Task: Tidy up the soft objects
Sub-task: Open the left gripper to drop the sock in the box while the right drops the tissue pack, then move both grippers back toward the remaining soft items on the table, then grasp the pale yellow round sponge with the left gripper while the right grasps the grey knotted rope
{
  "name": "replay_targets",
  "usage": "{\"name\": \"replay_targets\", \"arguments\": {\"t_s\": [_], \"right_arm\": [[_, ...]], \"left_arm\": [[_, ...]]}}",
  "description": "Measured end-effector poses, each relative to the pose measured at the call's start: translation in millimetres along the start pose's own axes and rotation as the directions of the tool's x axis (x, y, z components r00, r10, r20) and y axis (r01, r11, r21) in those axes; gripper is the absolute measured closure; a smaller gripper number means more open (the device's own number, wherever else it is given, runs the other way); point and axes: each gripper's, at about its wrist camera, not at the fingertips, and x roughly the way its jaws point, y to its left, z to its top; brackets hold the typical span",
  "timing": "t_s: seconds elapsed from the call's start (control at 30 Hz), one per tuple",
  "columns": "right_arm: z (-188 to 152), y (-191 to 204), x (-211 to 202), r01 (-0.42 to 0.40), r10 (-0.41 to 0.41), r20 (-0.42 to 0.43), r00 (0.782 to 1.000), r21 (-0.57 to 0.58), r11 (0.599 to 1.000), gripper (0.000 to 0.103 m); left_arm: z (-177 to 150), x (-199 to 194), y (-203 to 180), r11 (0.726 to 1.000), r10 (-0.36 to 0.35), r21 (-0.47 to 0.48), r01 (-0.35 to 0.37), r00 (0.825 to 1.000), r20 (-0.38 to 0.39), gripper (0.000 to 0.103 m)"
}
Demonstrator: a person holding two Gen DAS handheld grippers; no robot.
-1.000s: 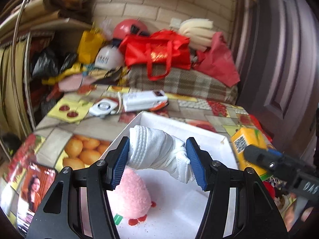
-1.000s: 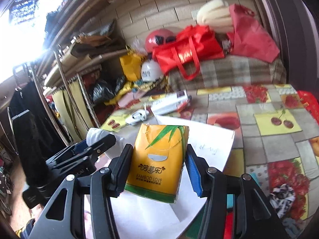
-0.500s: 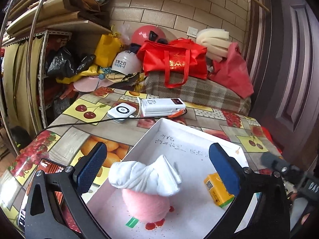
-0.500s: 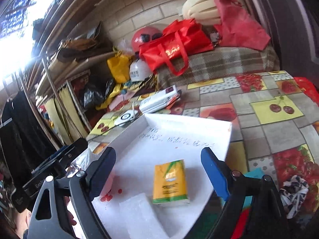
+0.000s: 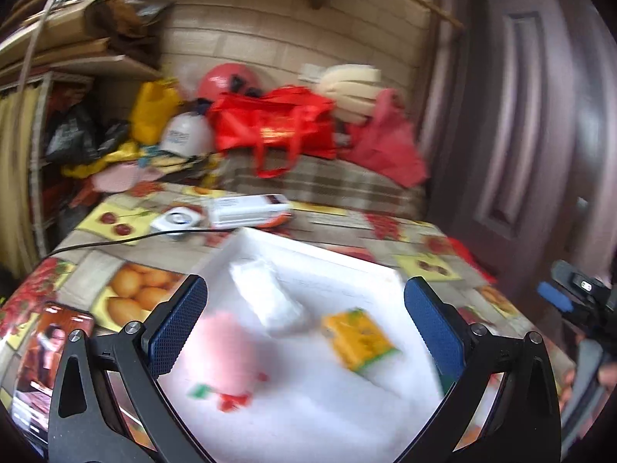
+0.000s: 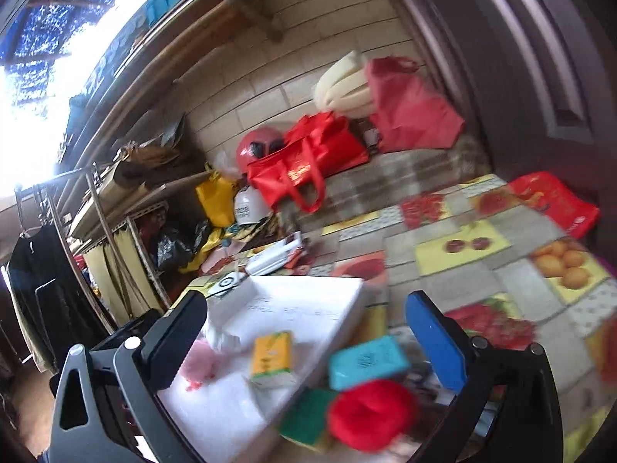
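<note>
A white foam box lies on the fruit-print table. In it are a white cloth roll, a pink plush toy and a yellow tissue pack. My left gripper is open and empty above the box. My right gripper is open and empty above the box's right edge. Below it, outside the box, lie a red yarn ball, a teal sponge and a green sponge. Both views are blurred.
A white device, a round charger with a black cable, and a phone lie on the table. Red bags, helmets and a checked cushion are piled at the back wall. A dark door stands right.
A second ago each gripper was shut, left on the cloth roll, right on the tissue pack. Both let go into the box and have since pulled back; the right one swung right.
</note>
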Motion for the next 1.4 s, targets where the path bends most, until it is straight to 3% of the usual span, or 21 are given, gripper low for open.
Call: {"name": "replay_targets", "arguments": {"t_s": [0.13, 0.23, 0.3, 0.37, 0.4, 0.47, 0.53, 0.6, 0.67, 0.77, 0.83, 0.93, 0.97, 1.0, 1.07, 1.13, 1.17, 1.27, 1.4], "right_arm": [[-5, -30, -24, 0.098, -0.098, -0.047, 0.994, -0.005, 0.995, 0.0], [-15, -49, -34, 0.141, -0.141, -0.102, 0.985, -0.003, 0.99, 0.0], [-23, -58, -36, 0.15, -0.149, -0.155, 0.977, -0.004, 0.989, 0.0], [-30, -65, -34, 0.194, -0.193, -0.227, 0.955, -0.019, 0.981, 0.0], [-34, -67, -31, 0.208, -0.208, -0.256, 0.944, -0.028, 0.978, 0.0], [-40, -71, -27, 0.204, -0.205, -0.291, 0.935, -0.036, 0.978, 0.0], [-42, -74, -24, 0.227, -0.229, -0.294, 0.928, -0.041, 0.973, 0.0], [-42, -76, -20, 0.246, -0.246, -0.305, 0.92, -0.04, 0.969, 0.0], [-40, -85, -14, 0.261, -0.244, -0.324, 0.914, 0.007, 0.965, 0.0], [-40, -99, -9, 0.257, -0.21, -0.352, 0.912, 0.092, 0.962, 0.015], [-42, -98, -6, 0.236, -0.185, -0.369, 0.911, 0.098, 0.967, 0.024], [-49, -90, 4, 0.218, -0.182, -0.408, 0.895, 0.043, 0.975, 0.044], [-52, -89, 6, 0.22, -0.188, -0.417, 0.889, 0.03, 0.975, 0.056], [-54, -90, 5, 0.214, -0.177, -0.412, 0.894, 0.045, 0.976, 0.066], [-51, -94, -1, 0.209, -0.163, -0.384, 0.909, 0.081, 0.974, 0.073], [-50, -97, -7, 0.203, -0.153, -0.355, 0.922, 0.107, 0.973, 0.074], [-50, -100, -11, 0.193, -0.141, -0.336, 0.931, 0.128, 0.973, 0.075], [-46, -104, -21, 0.184, -0.133, -0.279, 0.951, 0.166, 0.969, 0.075], [-39, -105, -37, 0.173, -0.136, -0.185, 0.973, 0.199, 0.964, 0.075]], "left_arm": [[-11, -14, -35, 0.986, -0.135, 0.097, 0.137, 0.99, -0.033, 0.0], [-25, -20, -65, 0.945, -0.267, 0.164, 0.284, 0.956, -0.122, 0.0], [-37, -23, -86, 0.894, -0.354, 0.208, 0.396, 0.911, -0.212, 0.0], [-47, -25, -102, 0.849, -0.405, 0.235, 0.473, 0.869, -0.284, 0.0], [-53, -27, -113, 0.817, -0.428, 0.257, 0.517, 0.841, -0.33, 0.0], [-65, -30, -130, 0.763, -0.439, 0.305, 0.569, 0.804, -0.401, 0.0], [-78, -32, -147, 0.718, -0.42, 0.351, 0.601, 0.777, -0.469, 0.0], [-88, -34, -159, 0.69, -0.387, 0.394, 0.607, 0.77, -0.508, 0.0], [-92, -35, -162, 0.681, -0.377, 0.414, 0.604, 0.774, -0.509, 0.0], [-94, -30, -159, 0.698, -0.368, 0.386, 0.603, 0.765, -0.529, 0.001], [-95, -26, -155, 0.708, -0.368, 0.354, 0.611, 0.747, -0.553, 0.004], [-102, -20, -158, 0.698, -0.358, 0.334, 0.633, 0.713, -0.603, 0.005], [-107, -17, -161, 0.69, -0.343, 0.333, 0.643, 0.696, -0.631, 0.005], [-110, -17, -163, 0.686, -0.33, 0.338, 0.645, 0.69, -0.645, 0.007], [-115, -15, -167, 0.674, -0.313, 0.344, 0.654, 0.674, -0.669, 0.018], [-121, -11, -169, 0.671, -0.296, 0.335, 0.662, 0.653, -0.697, 0.047], [-123, -8, -169, 0.672, -0.289, 0.326, 0.664, 0.641, -0.711, 0.047], [-122, -11, -167, 0.675, -0.302, 0.32, 0.665, 0.644, -0.703, 0.051], [-117, -13, -164, 0.678, -0.316, 0.327, 0.659, 0.662, -0.679, 0.051]]}}
